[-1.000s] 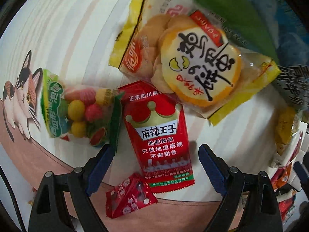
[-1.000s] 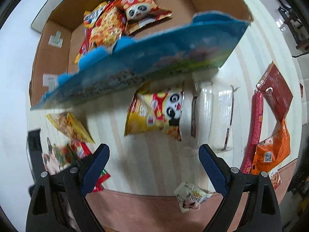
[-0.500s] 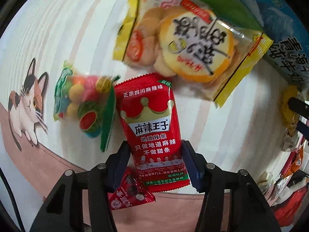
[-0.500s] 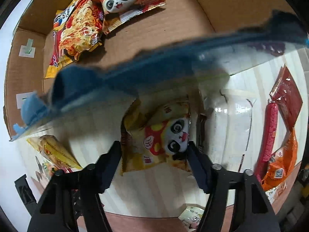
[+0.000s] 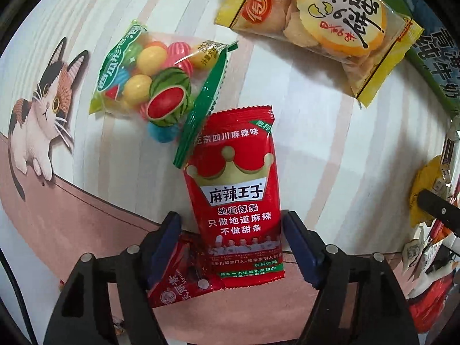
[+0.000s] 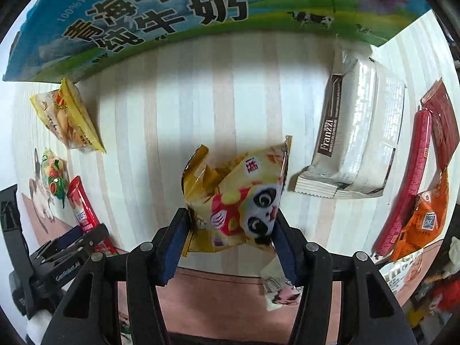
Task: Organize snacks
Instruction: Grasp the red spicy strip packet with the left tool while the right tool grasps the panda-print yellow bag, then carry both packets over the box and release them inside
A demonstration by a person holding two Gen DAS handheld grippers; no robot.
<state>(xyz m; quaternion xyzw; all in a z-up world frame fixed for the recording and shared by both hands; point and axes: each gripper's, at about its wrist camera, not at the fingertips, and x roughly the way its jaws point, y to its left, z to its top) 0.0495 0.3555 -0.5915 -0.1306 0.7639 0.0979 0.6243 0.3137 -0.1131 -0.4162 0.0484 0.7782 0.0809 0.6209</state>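
1. Right gripper (image 6: 230, 241): its jaws have just been closing and now clench the yellow panda snack bag (image 6: 238, 198) at its lower part. The bag crumples between the pads and stands up off the striped tablecloth (image 6: 230, 100), so I judge the grasp made.
2. Left gripper (image 5: 233, 247): its jaws have just been opening again and now straddle the lower end of the red spicy-strip packet (image 5: 235, 201). A sliver of gap shows on each side, so the pads look released, not pressing; the packet lies flat on the cloth.
3. Just left of that packet, a small red sachet (image 5: 181, 276) sits partly under the left finger.
4. Farther out in the left view lie the bag of watermelon gum balls (image 5: 149, 77), its green edge overlapping the red packet's top, and the yellow cracker bag (image 5: 325, 20) beyond.
5. Farther in the right view: the white Franzzi pack (image 6: 356, 132), a red sausage stick (image 6: 411, 178), an orange packet (image 6: 422, 218).
6. Farthest, the blue milk carton box (image 6: 172, 8) stands at the cloth's far edge.
7. Step in hand: picking up snacks, one per claw. Next likely calls for the left jaws to close squarely on the red packet without catching the sachet, and for the right hand to lift its bag clear towards the box.
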